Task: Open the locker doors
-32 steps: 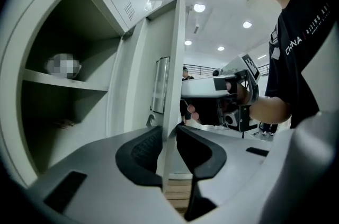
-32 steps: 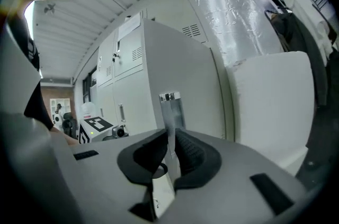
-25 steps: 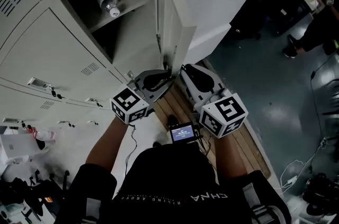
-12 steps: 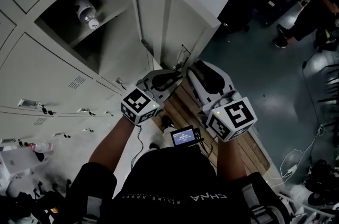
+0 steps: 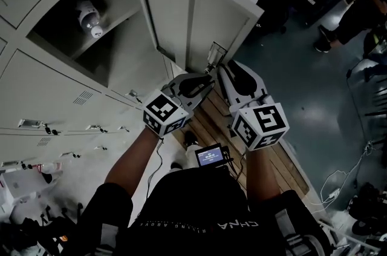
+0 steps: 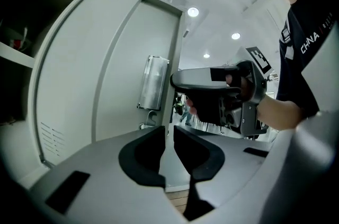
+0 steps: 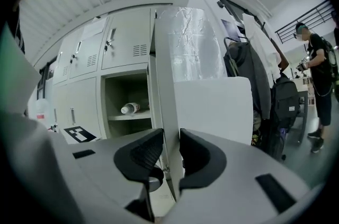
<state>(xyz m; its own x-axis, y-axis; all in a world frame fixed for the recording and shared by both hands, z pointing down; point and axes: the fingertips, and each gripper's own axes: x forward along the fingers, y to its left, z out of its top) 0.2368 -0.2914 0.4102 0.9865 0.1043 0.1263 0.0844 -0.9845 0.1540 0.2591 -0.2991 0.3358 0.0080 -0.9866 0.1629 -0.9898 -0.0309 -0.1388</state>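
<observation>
**A:** Which step is being done?

**B:** One locker door is being swung out. It is already wide open. It stands out from the locker, right at the tips of the two grippers.

**A:** How is it held?

**B:** Its free edge is pinched by the right hand-held gripper, whose jaws are closed on the thin metal. The left hand-held gripper is set on the same edge, a bit lower. Its jaws have just been closing. The edge is seen in the thin gap between them, so it looks to be gripped there too.

**A:** What is seen inside?

**B:** A bottle is seen lying on the shelf.

**A:** What is called for next?

**B:** The door could be swung a little wider, it is thought. Then the jaws should be opened and pulled straight back, so the door is not tugged shut. After that, the closed doors beside and below are to be opened. Their small latches will have to be pinched with care, it is guessed.
</observation>
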